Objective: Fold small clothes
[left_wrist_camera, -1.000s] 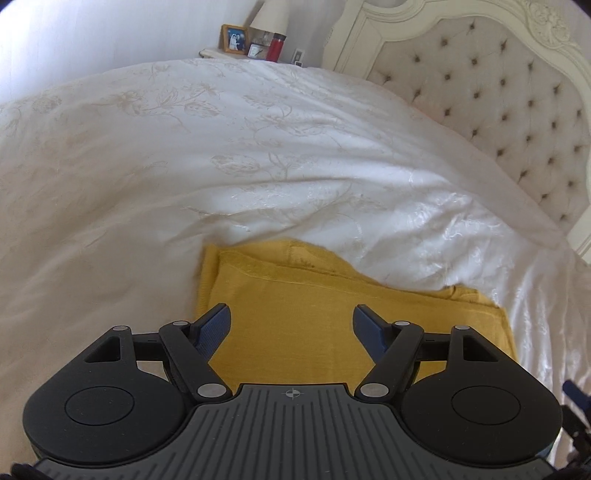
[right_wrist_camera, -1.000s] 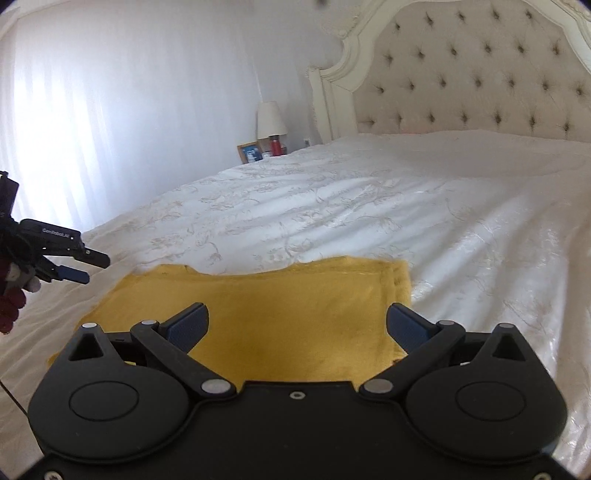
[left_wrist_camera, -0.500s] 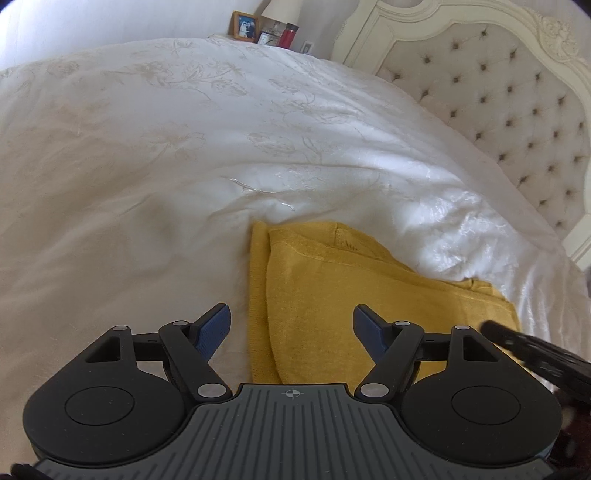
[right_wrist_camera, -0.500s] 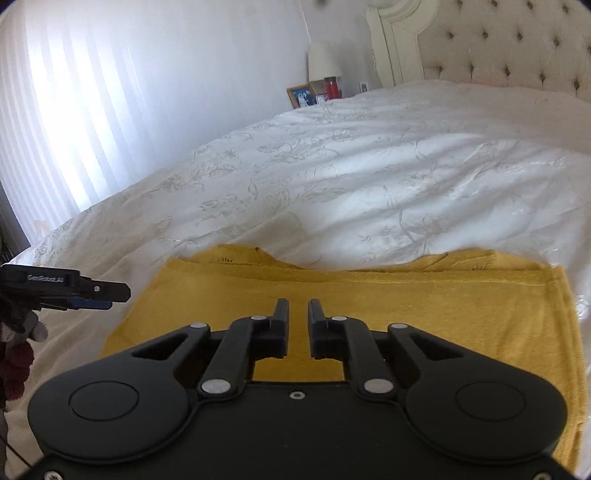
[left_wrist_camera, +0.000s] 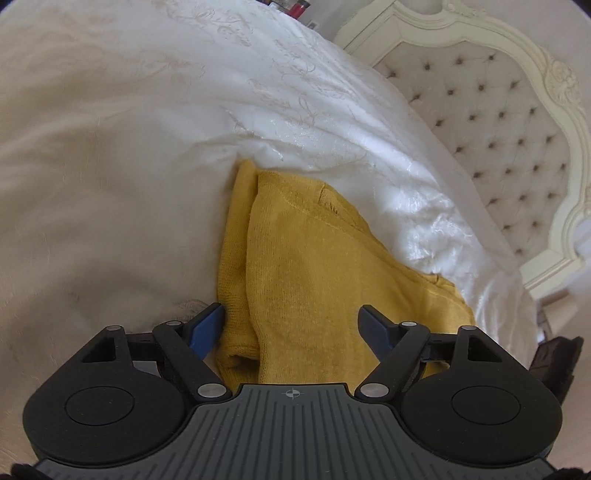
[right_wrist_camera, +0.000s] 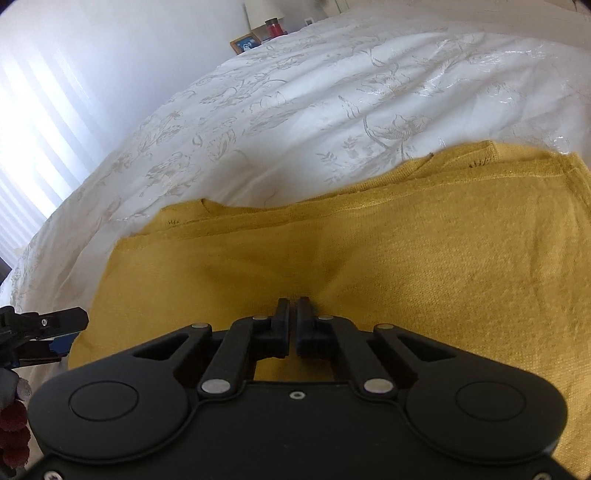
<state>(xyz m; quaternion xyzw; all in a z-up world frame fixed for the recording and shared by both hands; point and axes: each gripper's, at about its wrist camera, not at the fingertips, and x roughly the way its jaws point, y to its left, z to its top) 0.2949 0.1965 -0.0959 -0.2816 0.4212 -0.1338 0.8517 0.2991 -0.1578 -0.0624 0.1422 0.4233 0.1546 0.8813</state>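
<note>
A mustard-yellow knitted garment lies folded in layers on the white bedspread; it also fills the right wrist view. My left gripper is open, its blue fingers straddling the garment's near left corner, where the layered edges show. My right gripper is shut, its black fingertips pressed down on the top of the garment near its front edge. No cloth shows between its jaws. The left gripper shows at the left edge of the right wrist view.
A cream tufted headboard stands at the right. A nightstand with a lamp, a red jar and a framed photo is at the far side of the bed. A bright curtained window is on the left.
My right gripper went from open to shut and moved down onto the garment. My left gripper dropped closer to the garment's left corner and stayed open.
</note>
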